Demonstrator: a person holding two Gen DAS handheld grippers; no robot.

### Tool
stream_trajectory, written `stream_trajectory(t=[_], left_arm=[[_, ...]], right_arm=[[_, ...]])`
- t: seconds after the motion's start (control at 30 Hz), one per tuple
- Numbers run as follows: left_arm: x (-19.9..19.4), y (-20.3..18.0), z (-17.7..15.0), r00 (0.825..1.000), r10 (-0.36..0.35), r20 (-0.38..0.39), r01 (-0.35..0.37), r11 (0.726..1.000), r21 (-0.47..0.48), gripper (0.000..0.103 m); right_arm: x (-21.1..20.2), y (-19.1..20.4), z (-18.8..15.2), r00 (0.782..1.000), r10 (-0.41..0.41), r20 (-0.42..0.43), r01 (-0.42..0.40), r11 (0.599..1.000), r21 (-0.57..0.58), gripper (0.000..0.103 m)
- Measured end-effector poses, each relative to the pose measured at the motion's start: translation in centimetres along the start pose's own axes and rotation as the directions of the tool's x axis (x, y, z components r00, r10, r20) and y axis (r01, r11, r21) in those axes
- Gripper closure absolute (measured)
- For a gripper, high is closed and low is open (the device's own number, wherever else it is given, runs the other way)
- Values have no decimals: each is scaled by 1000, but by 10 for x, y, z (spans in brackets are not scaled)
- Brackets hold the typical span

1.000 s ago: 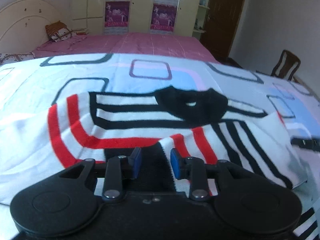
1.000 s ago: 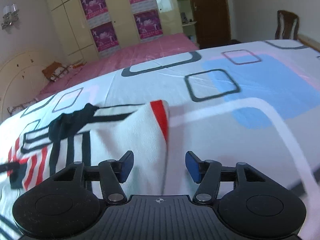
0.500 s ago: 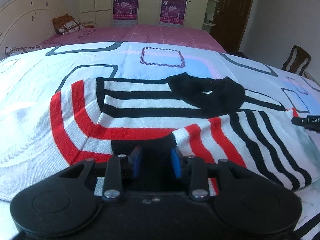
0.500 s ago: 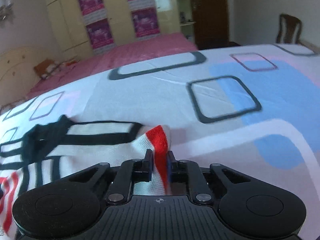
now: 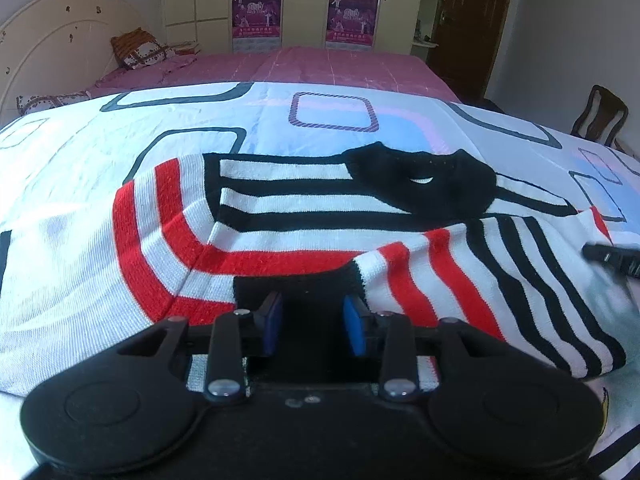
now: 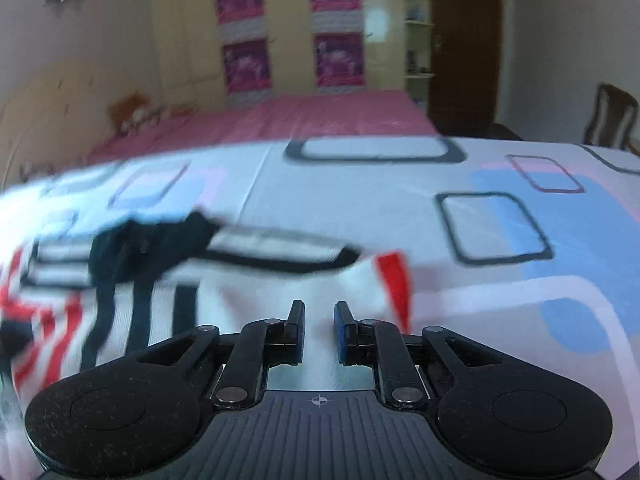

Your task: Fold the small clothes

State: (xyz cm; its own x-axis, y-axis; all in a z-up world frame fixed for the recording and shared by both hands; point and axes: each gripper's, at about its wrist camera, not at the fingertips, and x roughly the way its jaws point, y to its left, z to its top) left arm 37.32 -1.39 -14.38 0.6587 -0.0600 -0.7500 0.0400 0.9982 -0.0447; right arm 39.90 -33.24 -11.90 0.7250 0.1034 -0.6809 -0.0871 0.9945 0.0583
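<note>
A knit sweater point(image 5: 304, 208) with black, white and red stripes lies on the patterned bed sheet point(image 5: 280, 120), its black collar point(image 5: 420, 184) at the far side. My left gripper point(image 5: 312, 320) is shut on the black hem band of a folded-over flap at the near edge. A black fingertip point(image 5: 608, 256) of the other gripper shows at the right edge. In the blurred right wrist view my right gripper point(image 6: 320, 320) pinches white sleeve knit while its jaws are opening slightly. The sleeve's red cuff point(image 6: 394, 280) stands just right of the pads.
The sheet point(image 6: 500, 320) stretches bare to the right of the sweater. Beyond it lies a pink bed point(image 5: 340, 66) with a cream headboard point(image 5: 48, 40) and pillows. A wardrobe with posters point(image 5: 256, 12), a dark door point(image 5: 468, 20) and a wooden chair point(image 5: 600, 116) stand behind.
My right gripper closed from wide open onto the red cuff, then rolled and shifted; the cuff now sits right of its pads. The left gripper stayed on the black band, and its view tilted slightly.
</note>
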Motion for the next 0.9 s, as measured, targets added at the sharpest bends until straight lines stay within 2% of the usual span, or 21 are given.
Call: stream_trajectory(t=[0.13,0.2,0.3,0.4,0.47,0.53,0.63,0.77,0.9], left_arm=[[0,0,2,1000,-1,-10,1,1000,0,68],[1,0,2,1000,-1,-13,1,1000,3,68],[0,0,2,1000,-3,-16,4,1000,12,67],[-3,3,3,1000,-10,-28,11,1000,12,66],[-8,6,3,1000,-5,-30,6,1000,12,59],[-13,11,2,1000,6,-30,-6,1000,4,51],[-24,25,1,1000,3,-19,-3,1000,-12,48],[-43,53,-1,1000,9,-4,-9,999,-44,42],[-60,89,-6,999,35,5,-34,995,-92,41]], right_arm=[[2,10,-1,999,-44,-7,44,999,-31,81],[-8,14,1,1000,-16,3,16,1000,-8,79],[-8,31,-9,999,-21,-29,19,999,-50,50],[-9,42,-17,998,-57,-36,54,995,-81,50],[-17,46,-15,999,-26,-31,25,999,-41,50],[-24,58,-16,1000,-16,-12,15,998,-56,50],[-19,76,-22,999,0,-38,-3,998,-69,50],[-15,90,-25,997,-40,-63,37,997,-62,50],[-26,107,-18,999,20,-41,-22,999,-25,50]])
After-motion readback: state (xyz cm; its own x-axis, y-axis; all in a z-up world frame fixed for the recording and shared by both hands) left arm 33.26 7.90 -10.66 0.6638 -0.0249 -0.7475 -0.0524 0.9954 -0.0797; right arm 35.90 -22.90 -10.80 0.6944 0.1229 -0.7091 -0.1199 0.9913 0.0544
